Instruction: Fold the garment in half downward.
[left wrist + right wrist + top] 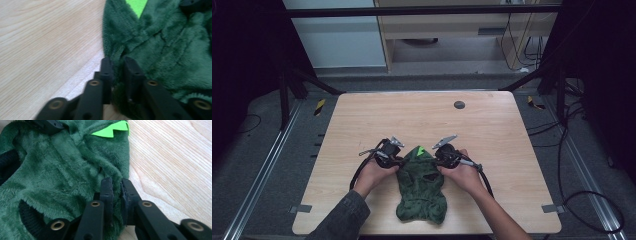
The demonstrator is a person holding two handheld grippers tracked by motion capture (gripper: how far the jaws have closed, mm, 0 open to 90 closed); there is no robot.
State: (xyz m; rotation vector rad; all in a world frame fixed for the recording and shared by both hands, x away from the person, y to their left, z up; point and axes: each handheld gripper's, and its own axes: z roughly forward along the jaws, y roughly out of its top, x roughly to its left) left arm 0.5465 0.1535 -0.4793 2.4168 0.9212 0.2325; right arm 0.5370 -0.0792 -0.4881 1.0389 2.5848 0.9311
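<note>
1. The garment (pixel 422 185), a dark green plush piece with bright green spikes (pixel 420 150) at its far end, lies on the near middle of the counter (pixel 492 130). It is crumpled, narrow at the far end and wider toward the person.

2. A dark opening (pixel 430 177) shows in its upper surface. Whether that is a sleeve or a neck hole is hard to tell.

3. The left tool (pixel 398 161) meets the garment's left edge near the far end. In the left gripper view its jaws stand nearly together, with a fold of plush (pixel 117 65) pinched between them, so it is clenched on the fabric.

4. The right tool (pixel 438 161) meets the opposite edge at about the same height. In the right gripper view its jaws are likewise drawn close over the cloth's edge (pixel 116 185), grasping it.

5. Judged from this, the step in hand is a two-sided grip on the upper part of the garment, ready for spreading or folding.

6. The next move likely calls for both tools to lift and pull apart evenly, keeping the pinch firm: plush is thick and slippery, and a shallow bite on an edge could slide off.

7. The rest of the counter around it is bare wood, apart from a dark round cap (pixel 459 104) toward the far side.
</note>
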